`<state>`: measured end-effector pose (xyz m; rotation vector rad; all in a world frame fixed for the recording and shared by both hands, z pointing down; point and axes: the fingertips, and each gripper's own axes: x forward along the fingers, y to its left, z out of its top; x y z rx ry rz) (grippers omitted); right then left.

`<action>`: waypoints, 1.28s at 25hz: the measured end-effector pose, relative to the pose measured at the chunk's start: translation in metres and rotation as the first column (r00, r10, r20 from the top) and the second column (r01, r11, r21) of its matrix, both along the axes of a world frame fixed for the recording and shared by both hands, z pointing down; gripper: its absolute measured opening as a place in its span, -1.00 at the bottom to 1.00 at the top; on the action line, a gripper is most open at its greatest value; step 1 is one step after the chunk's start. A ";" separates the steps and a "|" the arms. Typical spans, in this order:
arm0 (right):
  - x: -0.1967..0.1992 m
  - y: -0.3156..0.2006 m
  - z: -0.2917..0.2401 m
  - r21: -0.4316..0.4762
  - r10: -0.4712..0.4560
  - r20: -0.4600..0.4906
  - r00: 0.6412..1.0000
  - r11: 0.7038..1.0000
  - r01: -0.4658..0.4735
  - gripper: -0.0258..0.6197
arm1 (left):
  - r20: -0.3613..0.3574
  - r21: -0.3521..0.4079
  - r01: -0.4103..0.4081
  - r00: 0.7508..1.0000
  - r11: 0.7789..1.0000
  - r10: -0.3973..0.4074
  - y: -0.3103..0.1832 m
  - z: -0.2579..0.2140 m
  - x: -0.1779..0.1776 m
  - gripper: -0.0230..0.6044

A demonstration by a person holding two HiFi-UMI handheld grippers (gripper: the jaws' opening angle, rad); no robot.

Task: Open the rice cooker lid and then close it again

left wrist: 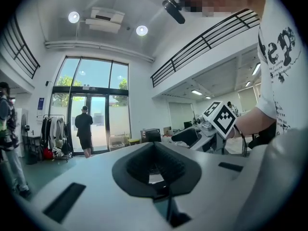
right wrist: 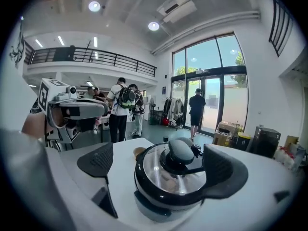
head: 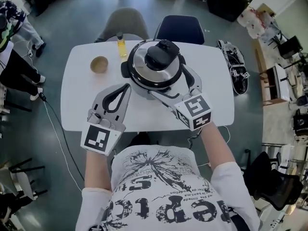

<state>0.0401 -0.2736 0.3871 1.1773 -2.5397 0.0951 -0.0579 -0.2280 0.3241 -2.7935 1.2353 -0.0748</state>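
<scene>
The rice cooker (head: pixel 154 67) stands at the middle of the white table (head: pixel 77 100); its shiny lid with the black knob (head: pixel 161 55) is down. My right gripper (head: pixel 167 79) is open, with one finger along the cooker's right side and the other at its near side. In the right gripper view the cooker (right wrist: pixel 173 177) sits between the two wide-apart pads (right wrist: pixel 96 160) of the right gripper (right wrist: pixel 161 170). My left gripper (head: pixel 127 87) is shut on nothing, just left of the cooker above the table; in the left gripper view (left wrist: pixel 154 146) its pads meet.
A small wooden bowl (head: pixel 99 64) and a bottle of yellow liquid (head: pixel 121 44) stand on the table's far left. Two chairs (head: pixel 122 23) (head: pixel 180 29) are at the far side. A cable (head: pixel 57 134) runs over the floor on the left. People stand in the background (right wrist: pixel 120 112).
</scene>
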 end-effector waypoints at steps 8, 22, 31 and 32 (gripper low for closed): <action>-0.019 -0.090 0.038 -0.155 -0.106 -0.143 0.984 0.984 0.083 0.86 | -0.008 0.020 -0.060 0.998 0.998 0.061 -0.079 0.016 0.001 -0.89; -0.008 -0.145 0.083 -0.480 -0.130 -0.342 0.931 0.876 -0.055 0.38 | 0.110 0.027 -0.159 0.982 0.987 0.155 -0.126 0.035 0.004 -0.89; -0.013 -0.139 0.088 -0.562 -0.184 -0.394 0.901 0.823 -0.078 0.02 | 0.092 0.036 -0.155 0.984 0.987 0.151 -0.127 0.031 -0.004 -0.89; -0.014 -0.140 0.087 -0.569 -0.193 -0.391 0.900 0.819 -0.072 0.01 | 0.092 0.037 -0.155 0.984 0.987 0.151 -0.128 0.029 -0.004 -0.89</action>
